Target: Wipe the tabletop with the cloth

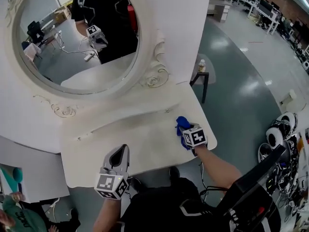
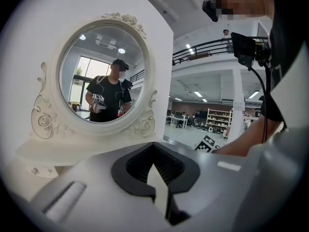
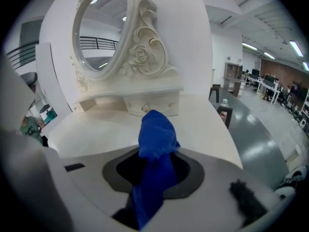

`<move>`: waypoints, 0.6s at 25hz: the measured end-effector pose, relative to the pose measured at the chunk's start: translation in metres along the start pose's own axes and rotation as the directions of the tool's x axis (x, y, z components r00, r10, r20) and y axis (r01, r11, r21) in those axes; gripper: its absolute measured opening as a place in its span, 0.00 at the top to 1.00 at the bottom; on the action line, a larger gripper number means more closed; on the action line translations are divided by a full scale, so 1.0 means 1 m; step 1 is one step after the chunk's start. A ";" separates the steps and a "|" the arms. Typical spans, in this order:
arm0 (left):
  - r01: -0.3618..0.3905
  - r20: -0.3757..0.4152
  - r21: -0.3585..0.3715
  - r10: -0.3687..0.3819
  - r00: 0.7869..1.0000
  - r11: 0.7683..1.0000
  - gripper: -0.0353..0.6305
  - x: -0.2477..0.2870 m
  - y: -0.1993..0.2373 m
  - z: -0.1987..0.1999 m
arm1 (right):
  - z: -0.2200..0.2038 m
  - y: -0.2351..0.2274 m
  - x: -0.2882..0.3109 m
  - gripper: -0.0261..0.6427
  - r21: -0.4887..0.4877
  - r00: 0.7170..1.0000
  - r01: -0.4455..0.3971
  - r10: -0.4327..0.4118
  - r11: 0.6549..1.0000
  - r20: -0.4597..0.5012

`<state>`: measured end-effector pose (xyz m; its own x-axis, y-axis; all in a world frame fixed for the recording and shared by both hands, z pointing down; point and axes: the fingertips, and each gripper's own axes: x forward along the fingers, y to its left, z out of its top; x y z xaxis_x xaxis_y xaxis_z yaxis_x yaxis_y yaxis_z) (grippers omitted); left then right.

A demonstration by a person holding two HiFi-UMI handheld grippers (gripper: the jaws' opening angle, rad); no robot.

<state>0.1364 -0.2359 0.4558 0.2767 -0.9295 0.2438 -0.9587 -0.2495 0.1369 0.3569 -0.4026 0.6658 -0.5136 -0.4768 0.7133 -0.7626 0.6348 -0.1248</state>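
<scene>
A white dressing-table top (image 1: 135, 129) runs across the head view below an oval mirror. A blue cloth (image 1: 182, 125) is bunched over the top's right front part, with my right gripper (image 1: 186, 133) shut on it. In the right gripper view the cloth (image 3: 155, 139) sticks out forward from between the jaws of the right gripper (image 3: 154, 173), and the tabletop (image 3: 96, 129) lies beyond it. My left gripper (image 1: 120, 154) is at the table's front edge, left of centre, its jaws together and holding nothing. In its own view the left gripper (image 2: 158, 180) points at the mirror.
The ornate oval mirror (image 1: 77, 37) and its carved frame (image 3: 145, 47) stand at the back of the table, above a small drawer (image 3: 147, 108). A dark side table with a bottle (image 1: 202, 76) stands on the floor to the right. White round gear (image 1: 277, 137) lies further right.
</scene>
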 end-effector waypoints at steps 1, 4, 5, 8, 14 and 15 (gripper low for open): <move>-0.011 -0.003 -0.002 0.011 1.000 1.000 0.94 -0.002 0.001 -0.001 | 0.013 -0.007 0.011 0.80 -0.007 1.000 0.014 -0.014 1.000 -0.001; -0.047 -0.016 -0.012 0.047 0.999 0.999 0.94 -0.010 0.002 -0.008 | 0.033 -0.026 0.040 0.80 -0.023 0.998 0.055 -0.056 0.998 -0.040; -0.058 -0.021 -0.019 0.058 0.998 0.998 0.94 -0.011 0.003 -0.011 | 0.034 -0.031 0.047 0.80 -0.019 0.996 0.066 -0.067 0.998 -0.053; -0.082 -0.030 -0.034 0.081 0.996 0.996 0.94 -0.013 0.006 -0.017 | 0.034 -0.035 0.052 0.80 -0.023 0.996 0.074 -0.075 0.997 -0.045; -0.046 -0.031 -0.027 0.045 0.999 0.999 0.94 -0.005 0.008 -0.015 | 0.008 -0.026 0.030 0.80 -0.018 0.998 0.031 -0.032 0.999 -0.048; -0.029 -0.029 -0.023 0.029 0.999 0.999 0.94 -0.001 0.007 -0.013 | 0.001 -0.025 0.023 0.80 -0.017 0.998 0.031 -0.032 0.999 -0.050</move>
<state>0.1307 -0.2330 0.4690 0.2508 -0.9282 0.2749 -0.9646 -0.2159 0.1513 0.3639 -0.4304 0.6849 -0.4689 -0.4656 0.7506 -0.7711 0.6301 -0.0909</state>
